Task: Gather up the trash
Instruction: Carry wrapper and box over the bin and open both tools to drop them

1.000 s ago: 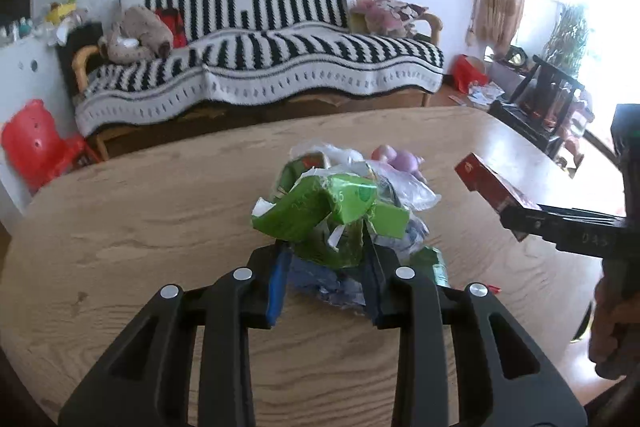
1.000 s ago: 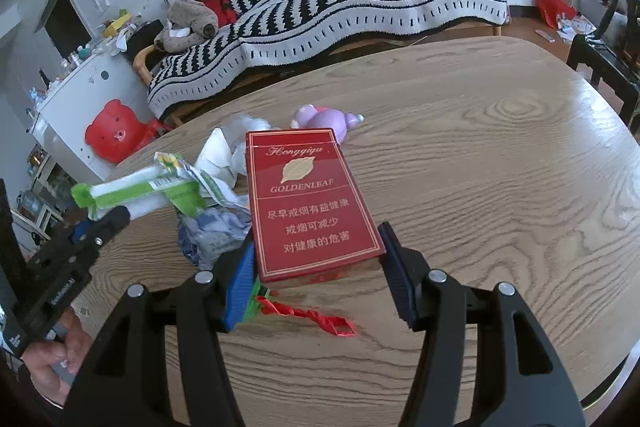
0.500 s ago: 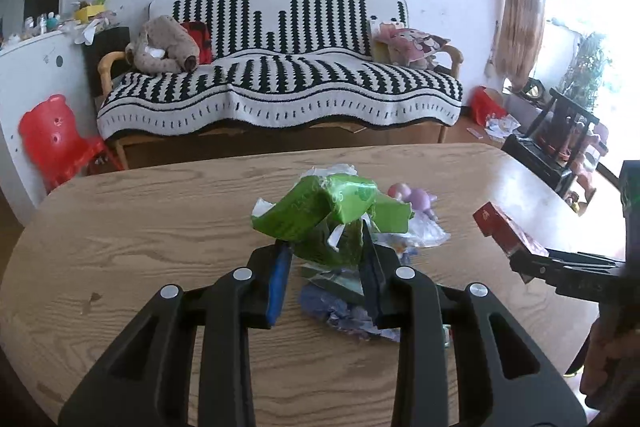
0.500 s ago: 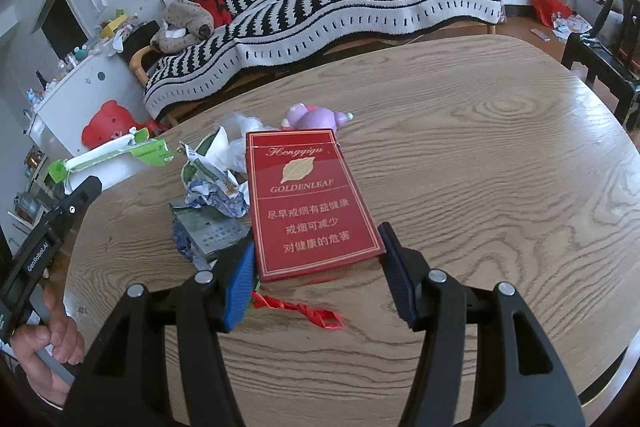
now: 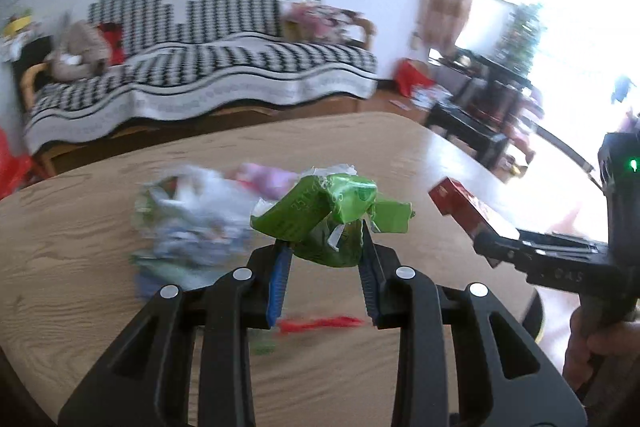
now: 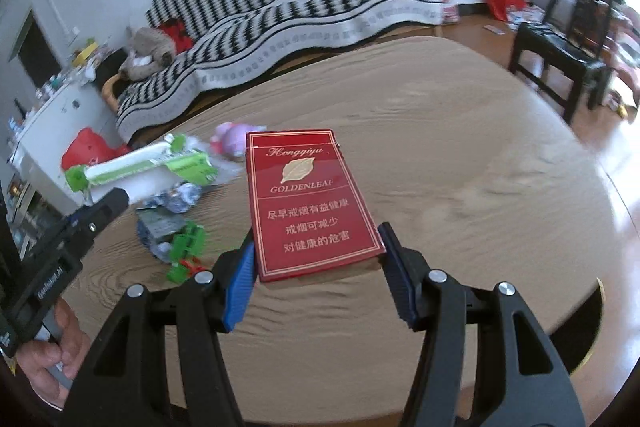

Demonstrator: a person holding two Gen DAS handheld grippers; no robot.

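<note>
My left gripper [image 5: 325, 259] is shut on a crumpled green wrapper [image 5: 326, 217] and holds it above the wooden table [image 5: 72, 247]. The wrapper also shows in the right wrist view [image 6: 140, 169]. My right gripper [image 6: 316, 259] is shut on a red cigarette pack [image 6: 306, 203], also held above the table; the pack shows in the left wrist view [image 5: 470, 213]. A pile of trash [image 5: 188, 223] lies on the table to the left of the wrapper, blurred. A pink object [image 6: 228, 143] lies behind the pile. A red strip [image 5: 320, 323] lies under my left gripper.
Green scraps [image 6: 186, 247] and a blue-grey wrapper [image 6: 160, 223] lie on the table left of my right gripper. A striped sofa [image 6: 280, 15] stands beyond the table. A dark chair [image 6: 560, 55] stands at the right. The table's right edge [image 6: 592, 187] is close.
My left gripper has swung right with the green wrapper, so the trash pile now sits to its left. My right gripper still holds the red pack, slightly turned.
</note>
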